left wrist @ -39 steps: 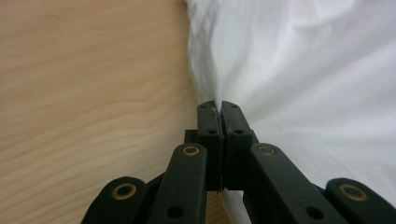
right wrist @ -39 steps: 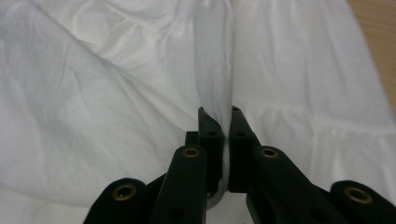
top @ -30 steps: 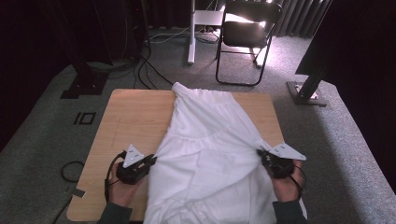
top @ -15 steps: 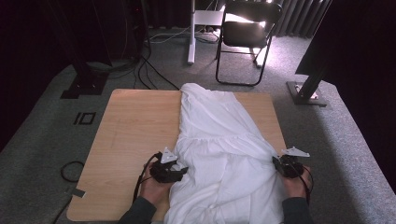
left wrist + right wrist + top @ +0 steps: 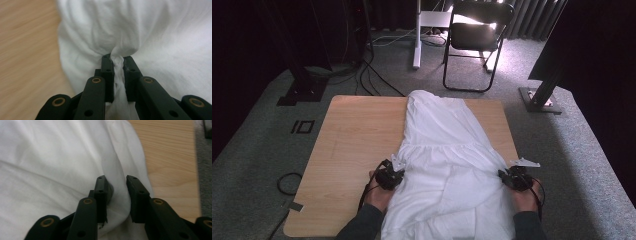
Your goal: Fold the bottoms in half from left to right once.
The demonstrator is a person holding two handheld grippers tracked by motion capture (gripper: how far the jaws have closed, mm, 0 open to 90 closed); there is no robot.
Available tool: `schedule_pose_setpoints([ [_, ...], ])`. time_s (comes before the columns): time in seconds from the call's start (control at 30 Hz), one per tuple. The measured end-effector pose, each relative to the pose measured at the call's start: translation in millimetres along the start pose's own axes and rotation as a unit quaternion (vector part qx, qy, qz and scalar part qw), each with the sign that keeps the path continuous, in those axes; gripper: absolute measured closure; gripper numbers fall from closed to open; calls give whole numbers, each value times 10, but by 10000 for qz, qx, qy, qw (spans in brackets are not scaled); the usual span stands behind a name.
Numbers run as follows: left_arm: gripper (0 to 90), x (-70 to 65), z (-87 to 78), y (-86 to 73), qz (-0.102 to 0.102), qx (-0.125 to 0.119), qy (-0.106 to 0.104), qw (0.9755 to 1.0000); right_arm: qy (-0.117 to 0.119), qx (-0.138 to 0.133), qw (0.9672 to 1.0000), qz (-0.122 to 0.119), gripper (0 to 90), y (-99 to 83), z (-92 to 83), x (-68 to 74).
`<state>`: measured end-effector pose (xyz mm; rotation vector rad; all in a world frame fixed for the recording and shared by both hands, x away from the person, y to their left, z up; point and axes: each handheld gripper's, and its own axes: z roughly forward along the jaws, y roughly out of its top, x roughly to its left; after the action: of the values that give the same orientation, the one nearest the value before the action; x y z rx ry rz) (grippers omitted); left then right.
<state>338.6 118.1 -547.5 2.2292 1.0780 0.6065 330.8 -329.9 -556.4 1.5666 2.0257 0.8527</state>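
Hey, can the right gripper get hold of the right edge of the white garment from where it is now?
Probably yes. The right gripper already straddles a fold at the white garment edge, jaws just opening and apart around it, nothing blocking; it looks like it only needs to close.

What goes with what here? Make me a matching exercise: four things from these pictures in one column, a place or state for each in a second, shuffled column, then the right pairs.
Things:
1. left gripper
2. right gripper
3. white garment
4. folding chair

Places or states:
A. stands on the grey carpet beyond the table's far edge
B. jaws pinched tight on a bunched fold of cloth
C. lies lengthwise down the wooden table
D. jaws apart, a loose fold of cloth between them

Pairs: 1-B, 2-D, 3-C, 4-A
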Motion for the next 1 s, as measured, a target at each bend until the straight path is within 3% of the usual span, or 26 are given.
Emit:
schedule_pose_setpoints([
  [0.03,826,0,0,0,0,0,0,10000,51,8,10000,-39,753,17,14,42],
  [0.1,826,254,19,-19,-246,75,320,9992,151,6,9998,-125,785,55,52,131],
  [0.13,826,320,25,-22,-297,88,405,9987,232,24,9995,-191,792,93,85,202],
  [0.3,827,717,94,2,-471,278,970,9938,393,42,9976,-563,826,288,266,519],
  [0.37,827,845,140,31,-540,318,1106,9919,439,30,9968,-670,833,402,375,624],
  [0.47,826,996,222,104,-620,374,1212,9900,472,1,9967,-653,839,562,530,665],
  [0.53,824,1051,269,152,-672,384,1199,9898,412,-53,9975,-578,839,658,630,645],
  [0.63,775,1105,298,204,-770,290,929,9923,268,-9,9988,-405,836,790,737,594],
  [0.7,681,1106,222,188,-864,184,843,9925,75,143,9988,-460,720,873,762,578],
  [0.77,614,1101,72,141,-913,-32,615,9939,11,48,9991,-410,611,922,712,582],
  [0.83,559,1078,-102,71,-863,-225,474,9949,95,-286,9990,-336,518,965,580,612],
  [0.9,526,1051,-275,-25,-834,-262,374,9955,347,-638,9964,-435,478,1013,437,722],
  [1.0,496,1003,-445,-189,-883,-241,230,9955,828,-681,9916,-728,426,1077,391,924],
])
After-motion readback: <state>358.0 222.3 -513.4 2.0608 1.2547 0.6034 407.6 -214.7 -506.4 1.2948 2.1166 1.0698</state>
